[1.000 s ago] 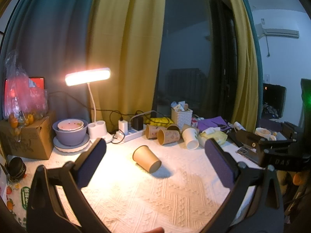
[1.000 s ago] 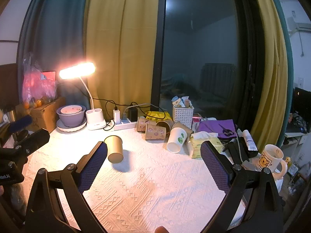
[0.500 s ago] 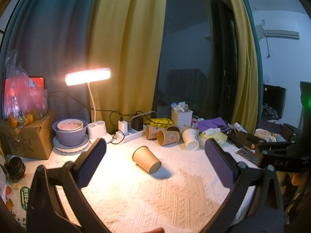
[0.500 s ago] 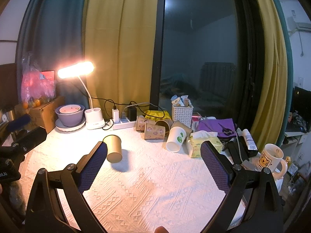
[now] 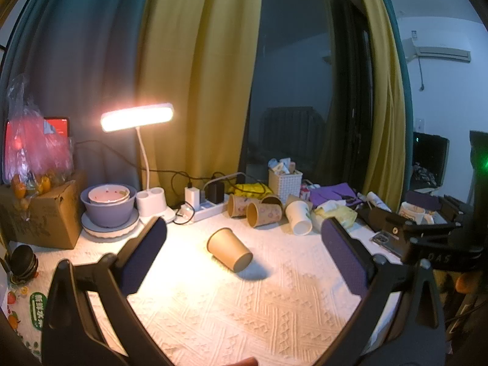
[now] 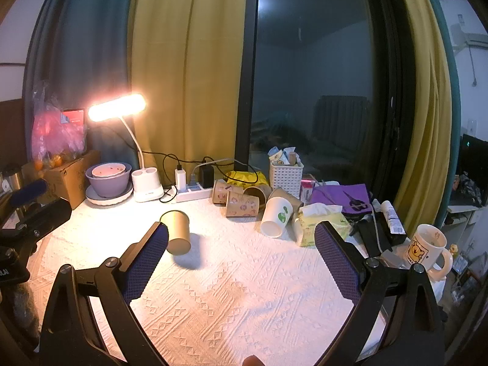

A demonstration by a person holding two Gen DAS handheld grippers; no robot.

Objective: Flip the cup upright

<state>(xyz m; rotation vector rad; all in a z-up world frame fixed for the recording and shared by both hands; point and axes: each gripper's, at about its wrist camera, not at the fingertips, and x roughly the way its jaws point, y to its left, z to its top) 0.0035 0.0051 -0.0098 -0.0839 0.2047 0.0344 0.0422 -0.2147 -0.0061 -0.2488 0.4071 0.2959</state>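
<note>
A plain brown paper cup (image 5: 229,249) lies on its side on the white textured tablecloth (image 5: 231,311), its base toward me. It also shows in the right wrist view (image 6: 177,231), just beyond the left fingertip. My left gripper (image 5: 242,253) is open and empty, the cup lying between and beyond its blue pads. My right gripper (image 6: 241,250) is open and empty, with the cup to its left. Each gripper shows at the edge of the other's view.
Several paper cups (image 6: 244,202) lie at the back by a power strip (image 6: 192,192), a white basket (image 6: 286,174) and a tissue pack (image 6: 317,222). A lit desk lamp (image 5: 137,117), stacked bowls (image 5: 108,206) and a cardboard box (image 5: 39,210) stand left. A bear mug (image 6: 425,248) stands right.
Both views shift only slightly; the right gripper has drifted a little rightward, so the cup sits further left in its view. The cup has not moved.
</note>
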